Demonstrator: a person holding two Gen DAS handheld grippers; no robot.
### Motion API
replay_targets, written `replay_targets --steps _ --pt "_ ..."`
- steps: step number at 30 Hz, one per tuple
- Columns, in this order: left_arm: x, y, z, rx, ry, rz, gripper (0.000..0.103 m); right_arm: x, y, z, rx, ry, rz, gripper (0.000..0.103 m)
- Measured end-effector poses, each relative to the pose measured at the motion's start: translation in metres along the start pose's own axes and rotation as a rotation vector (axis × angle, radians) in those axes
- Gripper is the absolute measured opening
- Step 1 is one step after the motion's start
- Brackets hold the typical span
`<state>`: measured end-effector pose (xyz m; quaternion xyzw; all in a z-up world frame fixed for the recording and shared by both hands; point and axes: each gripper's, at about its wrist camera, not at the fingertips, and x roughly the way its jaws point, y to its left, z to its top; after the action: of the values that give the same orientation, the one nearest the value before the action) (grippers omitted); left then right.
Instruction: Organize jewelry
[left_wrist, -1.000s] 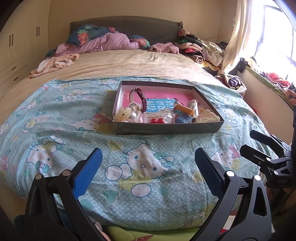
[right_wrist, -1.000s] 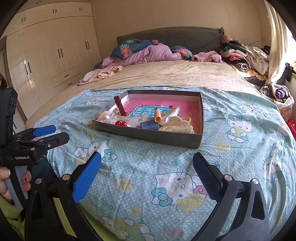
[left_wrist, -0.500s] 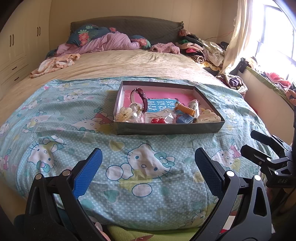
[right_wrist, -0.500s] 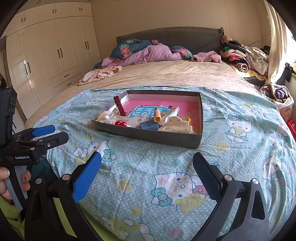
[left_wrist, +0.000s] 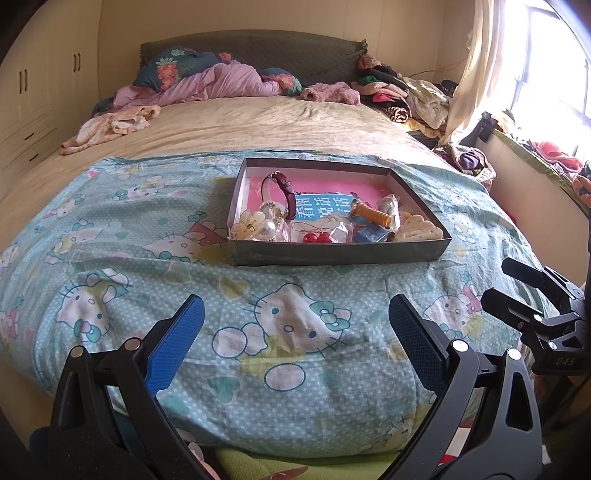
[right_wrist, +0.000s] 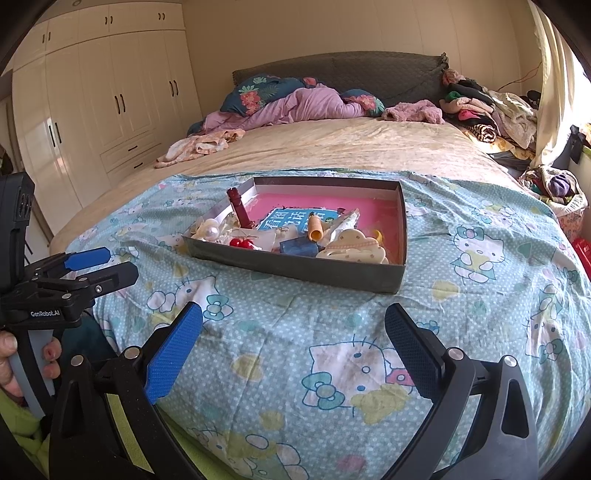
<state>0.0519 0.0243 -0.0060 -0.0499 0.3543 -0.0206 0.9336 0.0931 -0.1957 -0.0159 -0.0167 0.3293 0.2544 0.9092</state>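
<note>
A shallow grey box (left_wrist: 332, 254) with a pink floor sits on the Hello Kitty blanket (left_wrist: 147, 280); it also shows in the right wrist view (right_wrist: 295, 267). Inside lie a maroon watch strap (left_wrist: 286, 186), a pearl flower clip (left_wrist: 255, 227), red beads (left_wrist: 317, 238), an orange coil (left_wrist: 373, 214), a blue piece (left_wrist: 369, 233) and a cream claw clip (left_wrist: 419, 229). My left gripper (left_wrist: 295, 332) is open and empty, short of the box. My right gripper (right_wrist: 293, 338) is open and empty, also short of it.
The bed carries a purple quilt and pillows (left_wrist: 207, 79) at the head and a heap of clothes (left_wrist: 402, 92) at the far right. White wardrobes (right_wrist: 103, 110) stand on the left. A window with a curtain (left_wrist: 480, 66) is at the right.
Both grippers have crept slightly left and forward; the box sits a little further right in view. Nothing was grasped or released.
</note>
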Motion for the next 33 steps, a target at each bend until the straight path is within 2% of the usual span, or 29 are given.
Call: replay_targets --steps 16,23,29,32,33 --pt "0.007 -0.001 -0.003 0.007 0.018 0.019 0.093 0.005 -0.009 -0.001 0.016 0.017 -0.02 0.098" --pt "0.015 0.005 -0.006 -0.022 0.045 0.024 0.093 0.011 -0.022 0.002 0.039 0.027 -0.051 0.098" --pt "0.027 0.031 0.001 -0.086 0.054 0.06 0.093 0.026 -0.071 0.006 0.143 0.053 -0.113 0.098" --pt "0.038 0.062 0.013 -0.14 0.054 0.125 0.093 0.034 -0.11 0.009 0.203 0.051 -0.181 0.098" --pt "0.044 0.079 0.019 -0.173 0.065 0.151 0.093 0.037 -0.127 0.011 0.221 0.051 -0.228 0.098"
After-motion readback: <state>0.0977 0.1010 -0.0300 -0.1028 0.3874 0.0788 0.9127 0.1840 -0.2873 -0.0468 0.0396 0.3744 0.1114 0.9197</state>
